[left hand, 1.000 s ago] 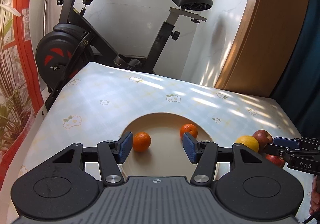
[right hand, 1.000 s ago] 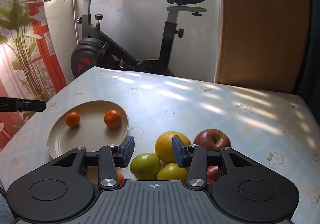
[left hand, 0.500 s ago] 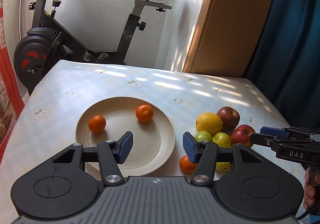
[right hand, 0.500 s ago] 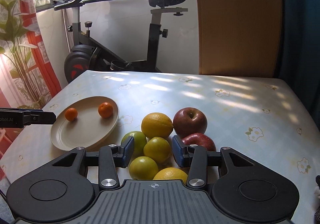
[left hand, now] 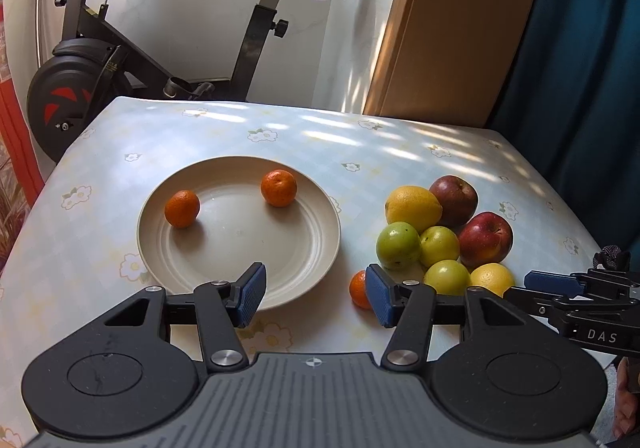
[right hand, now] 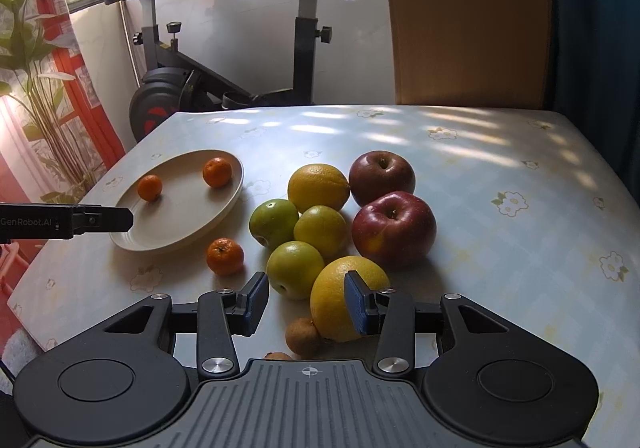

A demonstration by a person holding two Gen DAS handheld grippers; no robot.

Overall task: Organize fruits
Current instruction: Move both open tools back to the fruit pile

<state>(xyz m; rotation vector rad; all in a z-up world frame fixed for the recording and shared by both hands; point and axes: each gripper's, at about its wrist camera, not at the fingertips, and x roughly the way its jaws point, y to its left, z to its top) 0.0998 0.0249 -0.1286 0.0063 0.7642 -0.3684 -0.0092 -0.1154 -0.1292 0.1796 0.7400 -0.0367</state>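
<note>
From the left wrist view, the left claw (left hand: 316, 294) stood open and empty above the near edge of the beige plate (left hand: 320, 248), which rested on the flowered surface (left hand: 200, 136). Two small mandarins (left hand: 182, 209) lay apart on the plate. A third mandarin (left hand: 358, 290) sat on the surface just right of the plate, partly hidden behind the claw's right finger. Further right was the fruit pile: a yellow orange (left hand: 413, 209), two red apples (left hand: 485, 239), three green apples (left hand: 398, 245) and a second yellow orange (left hand: 492, 279), packed touching. The right claw (left hand: 560, 286) reached in from the right edge, beside the pile; its jaw state could not be told from this side view.

From the right wrist view, the right claw (right hand: 306, 302) was seen open and empty, low over the near end of the pile, its right finger in front of the near yellow orange (right hand: 340, 300). Only this view showed a small brown fruit (right hand: 303, 336) against that orange, and the loose mandarin (right hand: 225, 256) whole, clear of the plate (right hand: 180, 240). The left claw's finger (right hand: 100, 220) crossed the plate's near rim. An exercise bike (right hand: 224, 60) stood behind the surface.
</note>
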